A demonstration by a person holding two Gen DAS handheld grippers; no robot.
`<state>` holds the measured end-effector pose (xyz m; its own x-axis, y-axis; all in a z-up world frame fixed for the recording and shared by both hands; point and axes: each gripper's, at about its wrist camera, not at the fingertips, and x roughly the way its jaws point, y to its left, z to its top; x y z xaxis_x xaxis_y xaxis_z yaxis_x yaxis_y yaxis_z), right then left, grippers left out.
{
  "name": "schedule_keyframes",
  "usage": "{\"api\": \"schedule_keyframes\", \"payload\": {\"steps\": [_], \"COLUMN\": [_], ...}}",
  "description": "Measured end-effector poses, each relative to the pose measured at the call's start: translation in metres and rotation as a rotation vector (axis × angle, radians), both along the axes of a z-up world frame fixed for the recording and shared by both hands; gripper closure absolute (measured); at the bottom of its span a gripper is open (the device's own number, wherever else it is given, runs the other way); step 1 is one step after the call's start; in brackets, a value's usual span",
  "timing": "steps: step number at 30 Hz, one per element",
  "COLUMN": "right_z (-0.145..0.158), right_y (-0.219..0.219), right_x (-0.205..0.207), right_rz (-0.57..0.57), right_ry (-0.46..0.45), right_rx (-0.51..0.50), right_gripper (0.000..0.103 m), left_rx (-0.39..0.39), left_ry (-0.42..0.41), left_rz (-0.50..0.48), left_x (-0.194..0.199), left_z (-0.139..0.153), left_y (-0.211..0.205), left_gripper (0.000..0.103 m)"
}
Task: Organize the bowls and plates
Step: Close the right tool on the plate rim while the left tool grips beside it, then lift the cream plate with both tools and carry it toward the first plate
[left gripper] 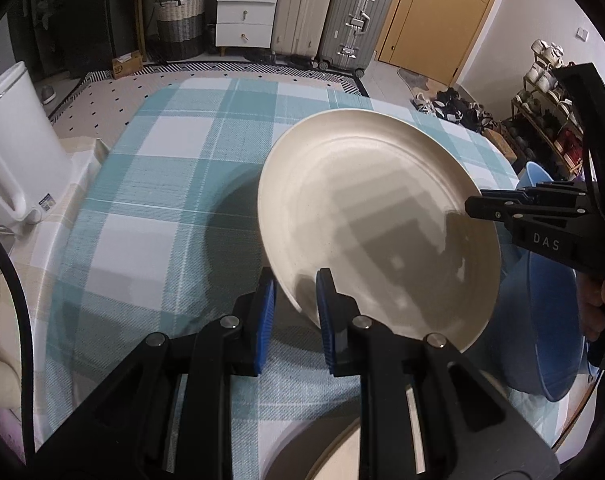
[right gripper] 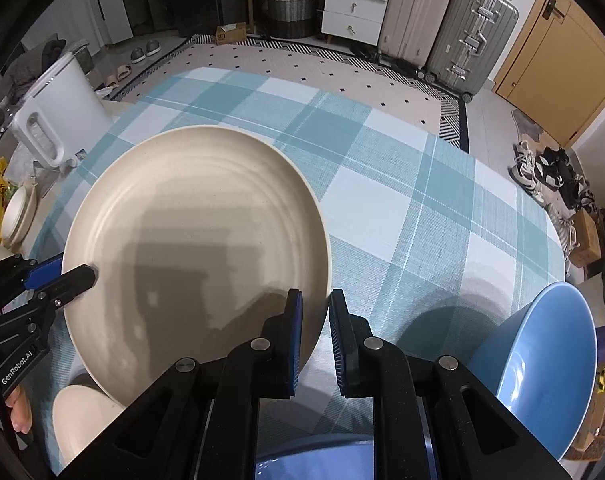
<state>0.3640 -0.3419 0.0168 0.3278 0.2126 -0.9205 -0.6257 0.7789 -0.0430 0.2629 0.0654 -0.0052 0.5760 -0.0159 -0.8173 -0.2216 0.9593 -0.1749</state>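
Note:
A large cream plate [left gripper: 382, 216] hangs tilted above the teal checked tablecloth [left gripper: 174, 168], held at two sides. My left gripper [left gripper: 296, 280] is shut on its near rim, one blue pad on top and one beneath. My right gripper [left gripper: 473, 205] comes in from the right and pinches the opposite rim. In the right wrist view the same plate [right gripper: 198, 240] fills the left half. There my right gripper [right gripper: 316, 298] clamps its right edge and my left gripper [right gripper: 78, 276] grips its left edge. A blue bowl [right gripper: 542, 360] stands at the table's right edge.
A white plastic jug [right gripper: 58, 116] stands at the table's left side, with stacked cream bowls [right gripper: 18, 212] nearer. A cream dish [right gripper: 82, 420] lies under the plate at lower left. Suitcases [left gripper: 334, 12], white drawers and shoes sit on the floor beyond the table.

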Motion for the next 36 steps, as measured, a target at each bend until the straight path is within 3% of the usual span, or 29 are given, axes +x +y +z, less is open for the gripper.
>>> {"api": "schedule_keyframes", "payload": {"steps": [36], "right_z": [0.061], "right_y": [-0.007], "right_x": [-0.108], "right_rz": [0.042], "right_ry": [-0.088], "right_rx": [0.133], "right_gripper": [0.089], "left_rx": [0.051], "left_ry": [-0.087], "left_rz": [0.032], "left_x": [-0.129], "left_z": [0.058], "left_y": [-0.014], "left_gripper": [0.085]}}
